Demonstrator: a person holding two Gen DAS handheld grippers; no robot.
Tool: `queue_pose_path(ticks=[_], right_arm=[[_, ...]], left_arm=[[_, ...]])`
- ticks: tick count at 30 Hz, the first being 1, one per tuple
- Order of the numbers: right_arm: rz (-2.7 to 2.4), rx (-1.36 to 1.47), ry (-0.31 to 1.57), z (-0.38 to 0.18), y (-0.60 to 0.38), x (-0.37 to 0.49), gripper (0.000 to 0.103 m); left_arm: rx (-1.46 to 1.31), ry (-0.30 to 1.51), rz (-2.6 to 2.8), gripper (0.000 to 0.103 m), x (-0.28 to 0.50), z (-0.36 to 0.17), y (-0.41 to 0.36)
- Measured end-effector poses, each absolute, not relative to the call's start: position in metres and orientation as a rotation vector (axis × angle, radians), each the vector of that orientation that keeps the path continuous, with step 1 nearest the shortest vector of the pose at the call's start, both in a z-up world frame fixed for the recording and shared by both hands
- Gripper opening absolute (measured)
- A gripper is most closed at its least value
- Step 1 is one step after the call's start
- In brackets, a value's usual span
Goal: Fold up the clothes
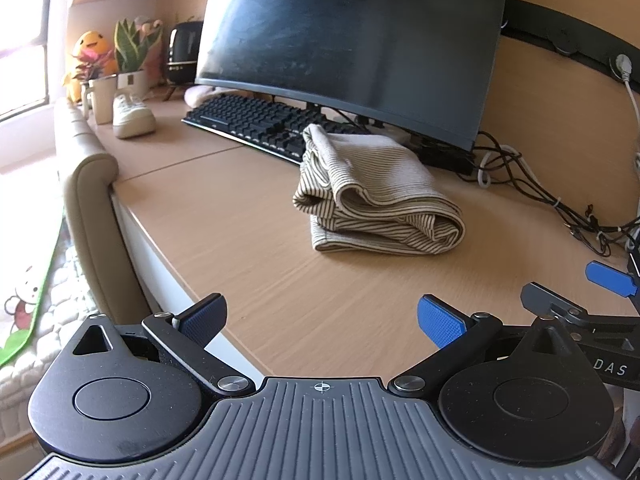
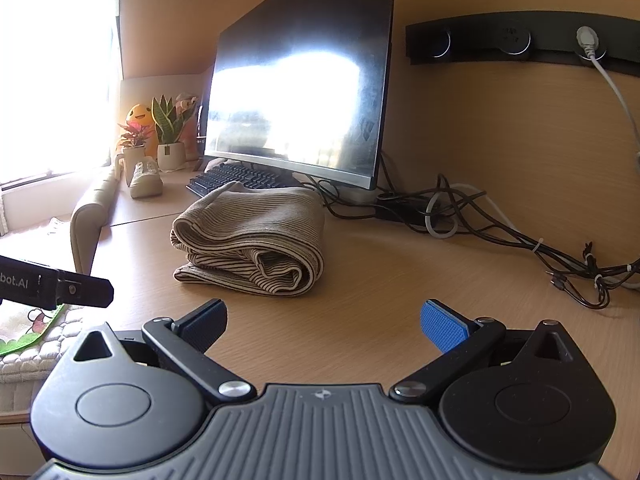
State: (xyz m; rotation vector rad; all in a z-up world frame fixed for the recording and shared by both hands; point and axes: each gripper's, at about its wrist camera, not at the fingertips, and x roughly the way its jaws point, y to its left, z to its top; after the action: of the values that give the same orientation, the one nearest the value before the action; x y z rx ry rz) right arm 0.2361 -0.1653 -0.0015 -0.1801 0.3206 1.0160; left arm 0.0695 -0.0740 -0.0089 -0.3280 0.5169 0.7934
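Note:
A beige striped garment (image 1: 380, 196) lies folded in a compact stack on the wooden desk (image 1: 248, 240), just in front of the keyboard. The right wrist view shows the same garment (image 2: 256, 240) from its rolled side. My left gripper (image 1: 320, 320) hovers over the desk's near edge, open, with nothing between its blue pads, well short of the garment. My right gripper (image 2: 324, 324) is open too and empty, a short way in front of the stack. In the left wrist view the right gripper's blue fingertip (image 1: 610, 278) shows at the far right.
A black keyboard (image 1: 256, 120) and a large monitor (image 1: 352, 40) stand behind the garment. Tangled cables (image 2: 520, 232) run along the back right. A white shoe (image 1: 132, 116), a mug, potted plants (image 1: 132, 52) and a yellow plush toy sit at the back left. A padded chair arm (image 1: 92, 200) borders the desk's left edge.

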Motion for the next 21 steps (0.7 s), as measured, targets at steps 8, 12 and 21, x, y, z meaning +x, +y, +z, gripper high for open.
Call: queue_pose_path(ticks=[8,12,21], right_arm=[[1.011,-0.182,0.317,-0.0016,-0.1656,0.2343,0.103],[1.009,-0.181,0.317,-0.0016,-0.1655,0.2342,0.103],[1.01,-0.18,0.318,-0.0013,-0.1658,0.2343,0.103]], left_arm=[[-0.314,0.518,0.794,0.103,0.0683,-0.0084,-0.0753],[-0.31,0.518,0.8,0.103,0.0681,-0.0086,-0.0754],[-0.308,0.513,0.808,0.103,0.0676,-0.0085,-0.0757]])
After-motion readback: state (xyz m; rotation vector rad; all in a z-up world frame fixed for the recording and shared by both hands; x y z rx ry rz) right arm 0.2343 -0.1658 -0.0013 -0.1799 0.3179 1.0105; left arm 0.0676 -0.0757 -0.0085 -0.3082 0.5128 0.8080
